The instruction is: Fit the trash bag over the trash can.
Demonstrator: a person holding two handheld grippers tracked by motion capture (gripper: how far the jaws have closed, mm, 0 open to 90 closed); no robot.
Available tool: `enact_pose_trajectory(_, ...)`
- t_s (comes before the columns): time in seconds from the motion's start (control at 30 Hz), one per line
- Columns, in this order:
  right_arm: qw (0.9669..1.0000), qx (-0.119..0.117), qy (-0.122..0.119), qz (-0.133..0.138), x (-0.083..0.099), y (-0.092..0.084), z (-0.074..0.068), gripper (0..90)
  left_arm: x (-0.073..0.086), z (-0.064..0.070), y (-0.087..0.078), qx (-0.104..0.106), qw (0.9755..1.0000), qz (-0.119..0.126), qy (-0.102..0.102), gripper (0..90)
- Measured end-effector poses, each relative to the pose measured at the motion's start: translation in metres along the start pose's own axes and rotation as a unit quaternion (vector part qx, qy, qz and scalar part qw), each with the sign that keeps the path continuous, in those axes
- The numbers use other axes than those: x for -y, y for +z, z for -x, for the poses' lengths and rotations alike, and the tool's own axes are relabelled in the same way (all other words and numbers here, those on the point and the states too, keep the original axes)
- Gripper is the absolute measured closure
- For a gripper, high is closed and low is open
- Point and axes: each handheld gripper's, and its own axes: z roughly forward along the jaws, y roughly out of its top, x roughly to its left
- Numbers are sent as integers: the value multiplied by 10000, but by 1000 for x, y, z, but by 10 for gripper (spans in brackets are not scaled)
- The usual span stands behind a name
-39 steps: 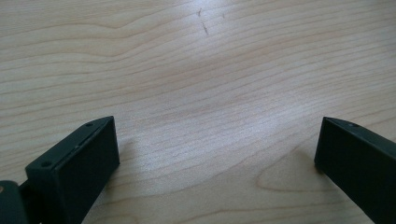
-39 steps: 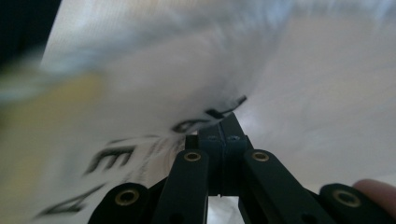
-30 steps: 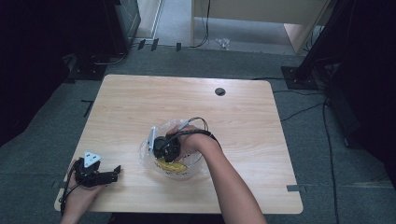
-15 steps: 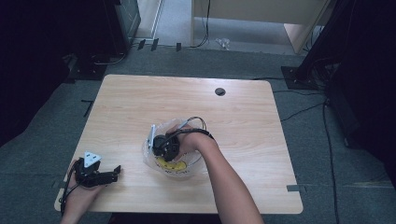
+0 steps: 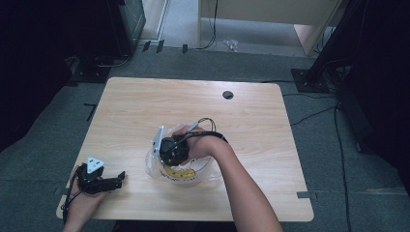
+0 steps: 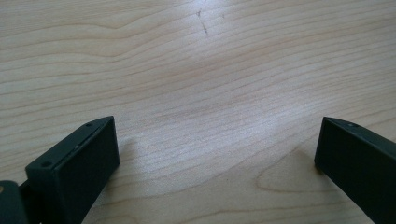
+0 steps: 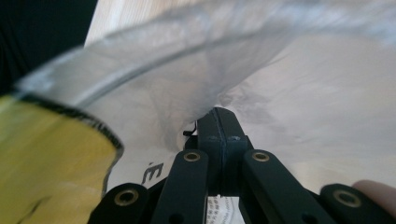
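A: Near edge: my left claw [image 5: 116,181] rests wide open and empty on the counter [image 5: 251,121]. Farther in, my right claw [image 7: 219,122] pinches the bag [image 5: 159,166].

B: Risk?

A: Thin film may slip or tear.

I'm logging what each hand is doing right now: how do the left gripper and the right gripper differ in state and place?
The left gripper has its jaws spread wide with bare wood between them; the right gripper is shut on the clear plastic bag. The left gripper lies near the table's front left corner; the right gripper is over the bag at the table's middle. Both are black, two-jawed and hand-held.
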Motion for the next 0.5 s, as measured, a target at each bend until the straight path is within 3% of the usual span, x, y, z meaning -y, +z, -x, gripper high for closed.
enact_pose_trajectory(0.07,9998,-29,128,-126,2,8,-1,890,0,0,0,-2,10000,0,5,0)
enact_pose_trajectory(0.17,9978,-112,592,-275,5,22,1,880,0,0,0,-3,10000,-1,5,0)
enact_pose_trajectory(0.2,9973,-138,642,-326,6,25,1,873,0,0,0,-4,10000,-2,8,0)
enact_pose_trajectory(0.37,9971,-142,660,-348,5,27,3,884,0,0,0,-3,10000,2,1,0)
enact_pose_trajectory(0.43,9979,-79,581,-280,5,24,3,899,0,0,0,-3,10000,-8,14,0)
enact_pose_trajectory(0.5,9977,4,659,-159,5,19,3,900,0,0,0,-2,10000,4,0,0)
